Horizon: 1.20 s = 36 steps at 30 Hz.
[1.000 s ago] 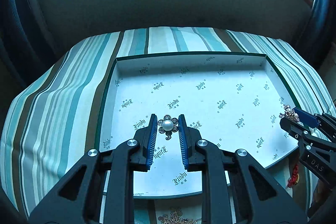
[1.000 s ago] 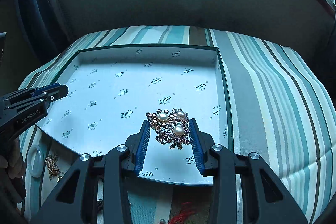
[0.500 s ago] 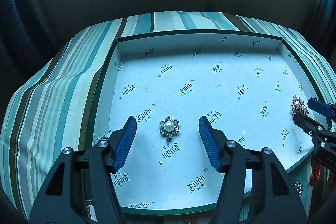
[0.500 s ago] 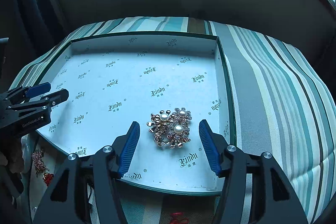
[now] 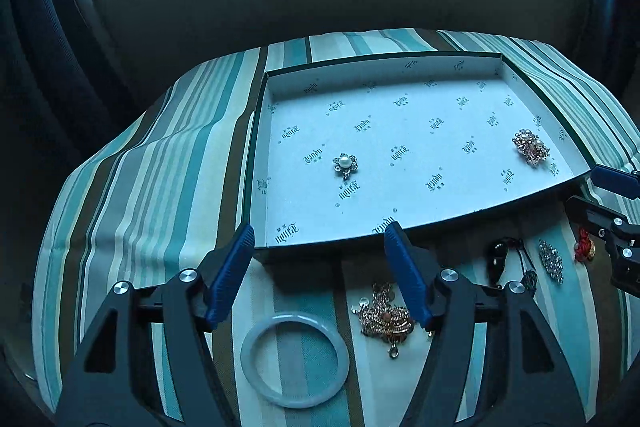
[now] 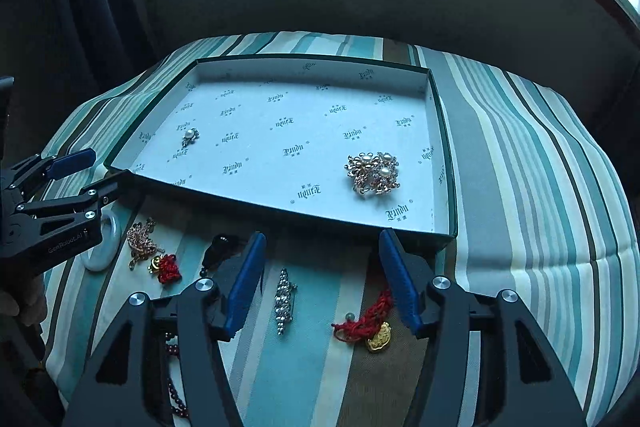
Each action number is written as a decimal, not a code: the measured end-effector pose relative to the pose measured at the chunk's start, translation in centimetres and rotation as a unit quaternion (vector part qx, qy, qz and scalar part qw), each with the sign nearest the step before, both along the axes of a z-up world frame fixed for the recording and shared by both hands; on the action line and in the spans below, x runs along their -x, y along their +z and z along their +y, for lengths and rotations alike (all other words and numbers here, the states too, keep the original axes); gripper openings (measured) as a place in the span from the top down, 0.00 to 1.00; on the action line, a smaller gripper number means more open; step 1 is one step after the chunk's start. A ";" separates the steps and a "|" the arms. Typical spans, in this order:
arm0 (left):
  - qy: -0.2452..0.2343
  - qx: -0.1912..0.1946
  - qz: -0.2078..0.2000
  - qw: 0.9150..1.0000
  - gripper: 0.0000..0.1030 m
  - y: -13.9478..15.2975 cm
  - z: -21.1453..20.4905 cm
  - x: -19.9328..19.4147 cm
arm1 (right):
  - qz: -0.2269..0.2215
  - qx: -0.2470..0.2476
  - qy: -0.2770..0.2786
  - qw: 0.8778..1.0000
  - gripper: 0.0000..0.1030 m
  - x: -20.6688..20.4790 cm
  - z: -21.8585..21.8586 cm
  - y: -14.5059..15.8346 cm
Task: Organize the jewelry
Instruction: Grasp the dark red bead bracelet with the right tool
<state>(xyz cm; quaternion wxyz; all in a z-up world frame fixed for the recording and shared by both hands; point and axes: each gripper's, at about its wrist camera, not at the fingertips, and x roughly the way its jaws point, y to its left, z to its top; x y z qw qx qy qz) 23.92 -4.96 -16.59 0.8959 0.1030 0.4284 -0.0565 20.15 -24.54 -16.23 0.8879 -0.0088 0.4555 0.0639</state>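
Note:
A white-lined green tray lies on the striped cloth. In it rest a small pearl flower brooch at the left and a gold three-pearl cluster brooch at the right. My left gripper hangs over the tray's near-left edge, its jaws opening with nothing between them. My right gripper stands open and empty before the tray's near-right edge.
Loose pieces lie on the cloth in front of the tray: a white bangle, a gold chain, a black pendant, a rhinestone bar brooch, a red cord with a gold charm, a red knot and dark beads.
Both grippers opened and let go of their brooches, which stay in the tray. Both then drew back toward me, past the tray's near edge, bringing the loose jewelry into view.

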 end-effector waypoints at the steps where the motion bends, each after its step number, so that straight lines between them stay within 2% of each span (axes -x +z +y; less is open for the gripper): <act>1: 0.002 -0.002 0.003 1.000 0.34 -0.2 0.3 0.8 | 0.004 0.001 0.005 1.000 0.43 0.7 0.5 -0.1; 8: 0.016 -0.028 0.016 0.999 0.34 -1.4 2.0 5.4 | 0.028 -0.012 0.037 0.999 0.43 4.9 3.4 -1.2; 15: 0.030 -0.027 0.026 0.999 0.34 -1.9 3.4 7.9 | 0.044 -0.015 0.062 0.997 0.43 6.6 5.8 -2.0; 17: 0.032 -0.029 0.026 0.999 0.34 -1.9 3.6 8.2 | 0.047 -0.013 0.070 0.996 0.42 6.8 6.4 -2.1; 20: 0.034 -0.033 0.026 0.999 0.34 -2.1 3.9 8.6 | 0.049 -0.003 0.079 0.996 0.36 7.1 7.1 -2.5; 24: 0.042 -0.033 0.029 0.998 0.34 -2.2 4.5 8.6 | 0.055 0.006 0.079 0.995 0.35 7.0 7.4 -3.0; 27: 0.043 -0.033 0.032 0.998 0.34 -2.4 4.6 8.6 | 0.056 0.018 0.074 0.995 0.27 6.8 7.6 -3.4; 31: 0.042 -0.032 0.035 0.998 0.34 -2.7 4.5 8.6 | 0.058 0.023 0.074 0.995 0.24 6.6 7.6 -3.9; 36: 0.036 -0.030 0.039 0.998 0.34 -2.9 4.1 8.7 | 0.062 0.008 0.076 0.995 0.24 6.7 7.2 -4.1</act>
